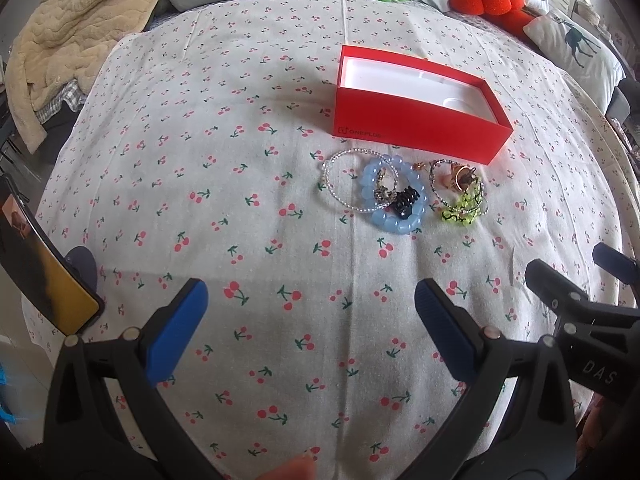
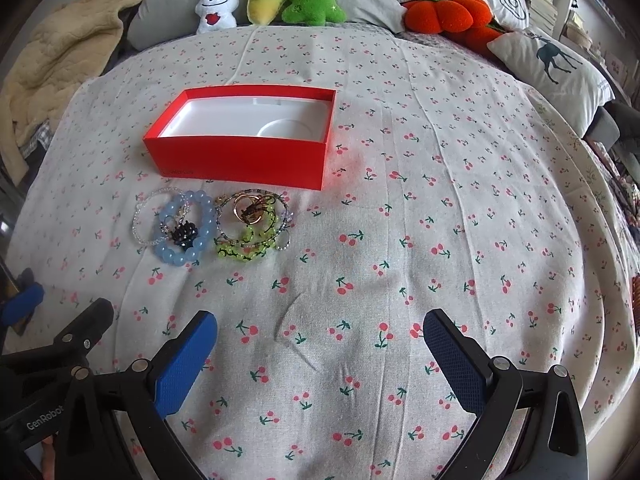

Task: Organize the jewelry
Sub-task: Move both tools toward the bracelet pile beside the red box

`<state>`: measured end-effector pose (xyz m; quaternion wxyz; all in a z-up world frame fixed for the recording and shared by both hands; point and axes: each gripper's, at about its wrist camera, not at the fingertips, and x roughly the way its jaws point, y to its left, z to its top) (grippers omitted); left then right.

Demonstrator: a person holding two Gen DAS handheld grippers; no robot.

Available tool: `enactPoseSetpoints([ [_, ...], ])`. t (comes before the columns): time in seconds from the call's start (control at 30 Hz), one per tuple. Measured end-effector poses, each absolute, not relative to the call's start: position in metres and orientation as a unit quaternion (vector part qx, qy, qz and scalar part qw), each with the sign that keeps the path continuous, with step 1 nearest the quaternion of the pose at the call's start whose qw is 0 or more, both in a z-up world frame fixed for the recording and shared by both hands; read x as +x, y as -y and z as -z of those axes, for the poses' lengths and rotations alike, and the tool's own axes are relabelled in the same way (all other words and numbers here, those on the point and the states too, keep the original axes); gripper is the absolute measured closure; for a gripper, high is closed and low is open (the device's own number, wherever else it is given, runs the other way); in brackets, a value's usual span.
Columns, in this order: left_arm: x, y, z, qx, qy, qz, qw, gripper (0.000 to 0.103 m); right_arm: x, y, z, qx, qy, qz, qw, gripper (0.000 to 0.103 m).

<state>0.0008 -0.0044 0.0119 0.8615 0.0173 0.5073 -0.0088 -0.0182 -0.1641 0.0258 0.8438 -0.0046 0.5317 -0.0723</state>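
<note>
Small gold pieces tangled inside the dark beaded bracelet (image 2: 256, 216) too small to identify; red box (image 2: 240, 160) side lettering blurred in right view; phone (image 1: 48, 276) cut by left edge.

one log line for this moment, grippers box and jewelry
left gripper open, empty | right gripper open, empty | red box empty | jewelry pile on bedspread before box

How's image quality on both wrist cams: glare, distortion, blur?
Left wrist: heavy fisheye bending, dark corners, the red box's white inside blown out, jewelry sharp, a blurry fingertip at the bottom edge. Right wrist: same bending, soft daylight, a red glow on the sheet beside the box.
</note>
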Motion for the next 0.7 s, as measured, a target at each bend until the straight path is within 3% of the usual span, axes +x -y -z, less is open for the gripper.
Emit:
enactPoseSetpoints([
  [0.7, 0.028, -0.010, -0.043, 0.019, -0.510, 0.081, 0.856, 0.000, 0.009, 0.187, -0.059, 0.058, -0.573, 0.019, 0.817, 0.000],
])
